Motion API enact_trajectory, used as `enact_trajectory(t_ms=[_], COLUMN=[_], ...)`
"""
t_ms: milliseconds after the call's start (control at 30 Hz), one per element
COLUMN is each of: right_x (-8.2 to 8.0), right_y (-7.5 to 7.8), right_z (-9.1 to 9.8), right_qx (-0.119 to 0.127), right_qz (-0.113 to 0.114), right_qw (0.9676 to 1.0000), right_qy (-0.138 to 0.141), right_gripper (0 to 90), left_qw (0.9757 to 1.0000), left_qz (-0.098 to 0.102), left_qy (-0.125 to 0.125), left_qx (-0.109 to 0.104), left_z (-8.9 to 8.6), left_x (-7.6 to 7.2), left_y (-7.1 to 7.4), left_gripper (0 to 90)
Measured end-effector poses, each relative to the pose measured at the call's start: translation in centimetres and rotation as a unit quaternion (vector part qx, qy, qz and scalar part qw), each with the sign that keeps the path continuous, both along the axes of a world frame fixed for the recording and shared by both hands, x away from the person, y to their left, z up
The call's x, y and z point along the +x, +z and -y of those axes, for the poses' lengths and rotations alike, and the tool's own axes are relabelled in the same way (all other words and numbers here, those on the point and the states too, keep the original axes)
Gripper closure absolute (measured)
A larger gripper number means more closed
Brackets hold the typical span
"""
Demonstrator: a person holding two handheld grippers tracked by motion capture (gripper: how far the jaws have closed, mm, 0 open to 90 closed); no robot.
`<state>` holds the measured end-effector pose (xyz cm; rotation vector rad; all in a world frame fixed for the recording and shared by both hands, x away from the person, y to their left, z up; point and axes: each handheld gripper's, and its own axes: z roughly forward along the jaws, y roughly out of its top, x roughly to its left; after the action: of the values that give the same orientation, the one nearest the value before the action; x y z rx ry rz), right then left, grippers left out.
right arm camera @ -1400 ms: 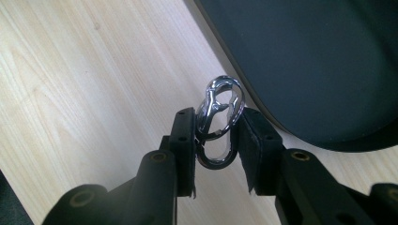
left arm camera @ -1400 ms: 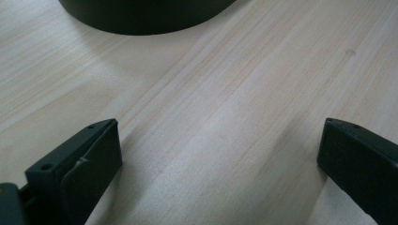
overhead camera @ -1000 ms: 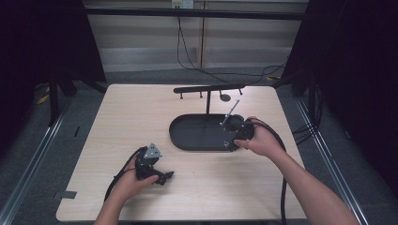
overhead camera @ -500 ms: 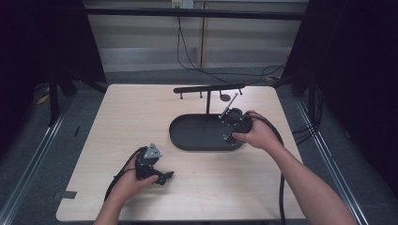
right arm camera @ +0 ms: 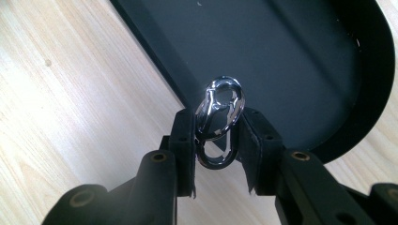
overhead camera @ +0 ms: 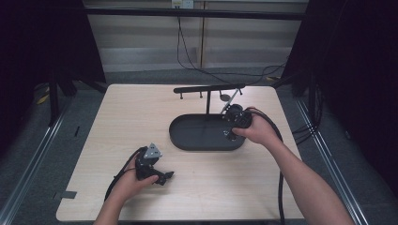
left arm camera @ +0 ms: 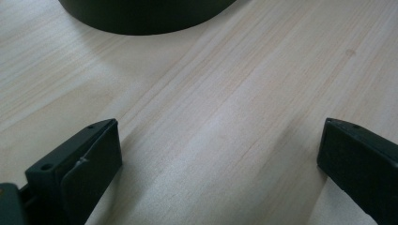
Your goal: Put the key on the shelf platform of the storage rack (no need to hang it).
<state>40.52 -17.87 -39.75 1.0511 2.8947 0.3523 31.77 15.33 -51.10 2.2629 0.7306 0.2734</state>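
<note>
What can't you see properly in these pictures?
- Lower loop of the silver clip: right gripper view, tucked between the right gripper pads.
- Small thing hanging from the black rack: high view, too small to identify.
- Black tray: left gripper view, cut off by the top edge.
- Left gripper right pad: left gripper view, cut off at the frame's side.

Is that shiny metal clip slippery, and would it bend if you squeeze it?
The shiny metal clip looks polished, so it could probably slip or twist between the right gripper's jaws. It seems rigid metal, likely not bending. Being small and thin, it is probably light.
</note>
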Motion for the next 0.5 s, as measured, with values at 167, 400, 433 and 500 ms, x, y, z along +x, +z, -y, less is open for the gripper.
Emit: enact_trajectory(t_ms=[167, 400, 433, 500], right_x=[0.23, 0.38, 0.4, 0.46], right_y=[-0.01, -0.16, -0.17, -0.22], right_z=[-0.22, -0.49, -0.5, -0.5], right_qx=[-0.004, -0.003, -0.003, -0.003], right_qz=[-0.001, -0.005, -0.005, -0.001], right_qw=[1.0, 1.0, 1.0, 1.0], right_qy=[-0.001, 0.0, 0.0, 0.002], right_gripper=[68.4, 68.4, 68.4, 68.4], left_qw=[1.0, 1.0, 1.0, 1.0], left_qz=[0.0, 0.0, 0.0, 0.0], left_qy=[0.0, 0.0, 0.0, 0.0], left_qx=[0.0, 0.0, 0.0, 0.0], left_z=[0.0, 0.0, 0.0, 0.0], left_x=[0.0, 0.0, 0.0, 0.0], left_y=[0.0, 0.0, 0.0, 0.0], left_gripper=[0.0, 0.0, 0.0, 0.0])
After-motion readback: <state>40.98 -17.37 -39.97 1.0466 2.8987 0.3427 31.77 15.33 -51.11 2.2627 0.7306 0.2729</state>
